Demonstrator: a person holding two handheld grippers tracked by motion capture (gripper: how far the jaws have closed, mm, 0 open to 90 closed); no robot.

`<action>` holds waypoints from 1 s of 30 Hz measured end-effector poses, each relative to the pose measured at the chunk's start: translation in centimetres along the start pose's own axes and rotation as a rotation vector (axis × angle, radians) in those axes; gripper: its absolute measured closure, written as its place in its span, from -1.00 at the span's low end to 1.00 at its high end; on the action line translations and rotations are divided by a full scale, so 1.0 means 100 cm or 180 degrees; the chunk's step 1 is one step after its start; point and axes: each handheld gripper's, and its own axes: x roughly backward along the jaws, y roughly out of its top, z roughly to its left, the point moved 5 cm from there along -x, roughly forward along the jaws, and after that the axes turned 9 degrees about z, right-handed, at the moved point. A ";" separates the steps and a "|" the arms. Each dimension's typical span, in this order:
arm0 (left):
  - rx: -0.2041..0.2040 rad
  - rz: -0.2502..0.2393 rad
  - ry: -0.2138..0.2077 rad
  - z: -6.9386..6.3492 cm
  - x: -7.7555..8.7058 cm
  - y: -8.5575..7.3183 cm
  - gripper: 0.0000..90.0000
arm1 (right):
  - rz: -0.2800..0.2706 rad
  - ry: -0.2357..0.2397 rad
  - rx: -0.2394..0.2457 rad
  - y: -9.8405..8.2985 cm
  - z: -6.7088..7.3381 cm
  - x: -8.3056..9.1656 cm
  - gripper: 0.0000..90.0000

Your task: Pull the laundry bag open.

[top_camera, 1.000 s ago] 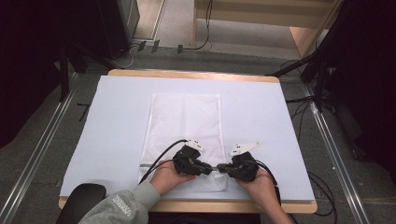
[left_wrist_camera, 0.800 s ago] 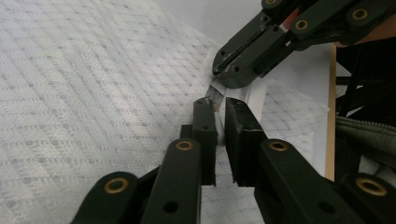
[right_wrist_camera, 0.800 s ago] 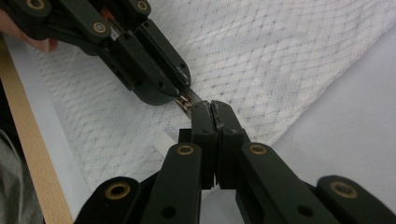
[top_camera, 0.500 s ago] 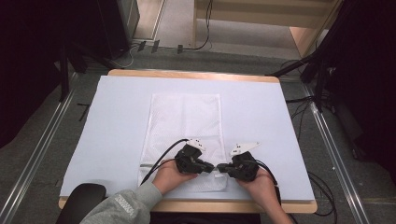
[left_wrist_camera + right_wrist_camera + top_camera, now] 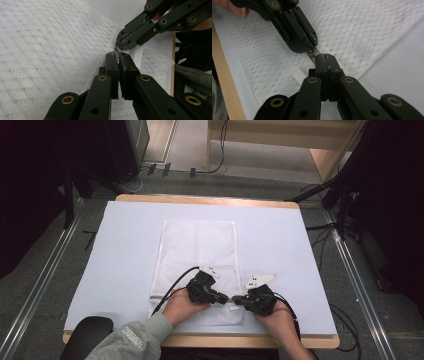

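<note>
A white mesh bag (image 5: 197,245) lies flat down the middle of the white-covered table (image 5: 125,245). Both grippers meet tip to tip over its near edge. My left gripper (image 5: 225,298) comes in from the left and is shut on a small metal zipper pull (image 5: 115,53). My right gripper (image 5: 235,298) faces it from the right, jaws shut on the other end of that zipper pull (image 5: 312,53). In the left gripper view the right gripper (image 5: 119,46) hangs just above my own tips (image 5: 117,56). A white tab (image 5: 299,74) lies on the mesh beside them.
The table's wooden near edge (image 5: 227,82) runs close under the hands. A dark rounded object (image 5: 87,332) sits off the near left corner. Cables (image 5: 350,320) trail on the floor at the right, and metal rails (image 5: 45,285) flank the table.
</note>
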 end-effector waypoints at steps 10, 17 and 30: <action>0.0068 0.0023 -0.0045 0.001 0.002 -0.001 0.95 | -0.0026 0.0032 -0.0006 -0.001 -0.001 0.000 1.00; 0.0194 0.0004 -0.0136 0.004 0.005 -0.003 0.96 | -0.0082 0.0062 -0.0039 -0.003 -0.002 0.000 1.00; 0.0204 0.0075 -0.0124 0.009 0.015 -0.009 0.96 | -0.0083 0.0068 -0.0018 -0.003 -0.002 0.000 1.00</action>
